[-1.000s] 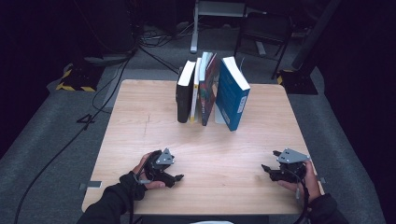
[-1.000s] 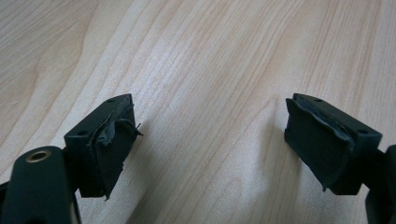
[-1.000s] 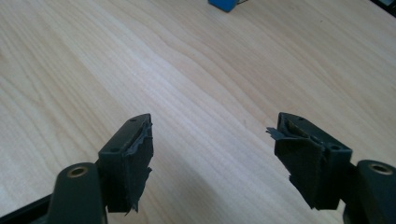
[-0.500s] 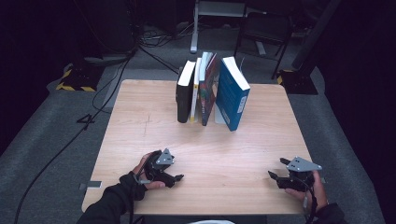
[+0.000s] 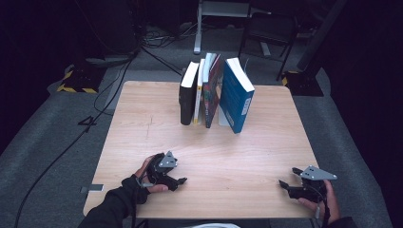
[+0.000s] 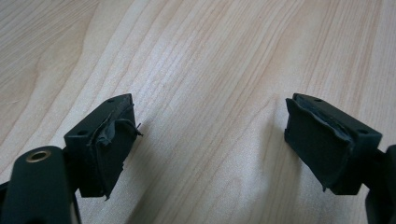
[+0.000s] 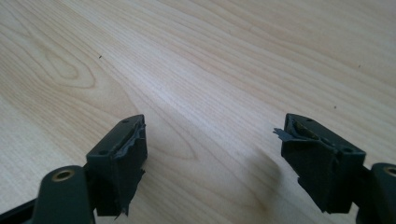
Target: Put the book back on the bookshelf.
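Note:
My left gripper (image 5: pixel 181 181) rests low on the wooden table (image 5: pixel 142 114) near its front left, in a person's hand, jaws pointing right. In the left gripper view the left gripper (image 6: pixel 210 128) is open with bare wood between its worn black pads (image 6: pixel 109 144). My right gripper (image 5: pixel 287 177) sits near the front right corner, jaws pointing left. Its jaws have just been opening; in the right gripper view the right gripper (image 7: pixel 212 144) is open with nothing between the pads (image 7: pixel 126 158).
Several books stand upright in a row at the back middle of the table: a black one (image 5: pixel 187 95), a thin white one (image 5: pixel 199 92), a dark red one (image 5: pixel 213 90) and a blue one (image 5: pixel 235 97) leaning at the right. Cables (image 5: pixel 109 90) lie on the grey floor at the left.
The right gripper has moved toward the table's front right corner and sunk a little. The left gripper and the books have stayed put.

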### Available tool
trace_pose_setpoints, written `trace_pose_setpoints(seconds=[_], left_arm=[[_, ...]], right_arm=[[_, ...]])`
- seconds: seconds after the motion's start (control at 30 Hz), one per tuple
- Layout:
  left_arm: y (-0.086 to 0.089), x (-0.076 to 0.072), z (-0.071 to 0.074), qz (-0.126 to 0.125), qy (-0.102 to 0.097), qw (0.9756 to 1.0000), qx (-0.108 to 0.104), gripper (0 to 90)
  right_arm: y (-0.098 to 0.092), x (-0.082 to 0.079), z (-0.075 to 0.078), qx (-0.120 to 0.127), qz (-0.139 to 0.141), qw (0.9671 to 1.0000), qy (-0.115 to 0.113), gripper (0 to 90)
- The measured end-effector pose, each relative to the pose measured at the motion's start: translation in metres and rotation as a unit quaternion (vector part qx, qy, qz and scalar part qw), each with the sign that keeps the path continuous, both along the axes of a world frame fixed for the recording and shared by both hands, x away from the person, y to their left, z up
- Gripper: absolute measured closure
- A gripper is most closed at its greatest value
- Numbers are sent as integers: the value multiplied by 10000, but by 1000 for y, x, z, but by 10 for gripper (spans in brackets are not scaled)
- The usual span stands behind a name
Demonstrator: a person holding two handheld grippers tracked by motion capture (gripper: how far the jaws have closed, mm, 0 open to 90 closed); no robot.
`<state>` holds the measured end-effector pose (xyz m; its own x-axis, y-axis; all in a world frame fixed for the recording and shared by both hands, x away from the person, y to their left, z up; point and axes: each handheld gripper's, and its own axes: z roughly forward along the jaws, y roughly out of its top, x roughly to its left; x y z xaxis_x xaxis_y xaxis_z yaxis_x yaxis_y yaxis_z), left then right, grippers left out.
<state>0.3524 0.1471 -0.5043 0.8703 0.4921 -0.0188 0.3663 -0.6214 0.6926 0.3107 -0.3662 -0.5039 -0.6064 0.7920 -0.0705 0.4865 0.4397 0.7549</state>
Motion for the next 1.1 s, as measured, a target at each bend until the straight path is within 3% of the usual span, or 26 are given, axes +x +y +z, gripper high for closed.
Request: trace_pose_setpoints(seconds=[0.1,1.1], left_arm=[[0,0,0,0,0,10000,0,166],[-1,0,0,-65,-13,10000,-5,166]], right_arm=[[-6,2,-1,227,-6,9994,272,233],[-8,1,-1,222,-151,9993,273,230]])
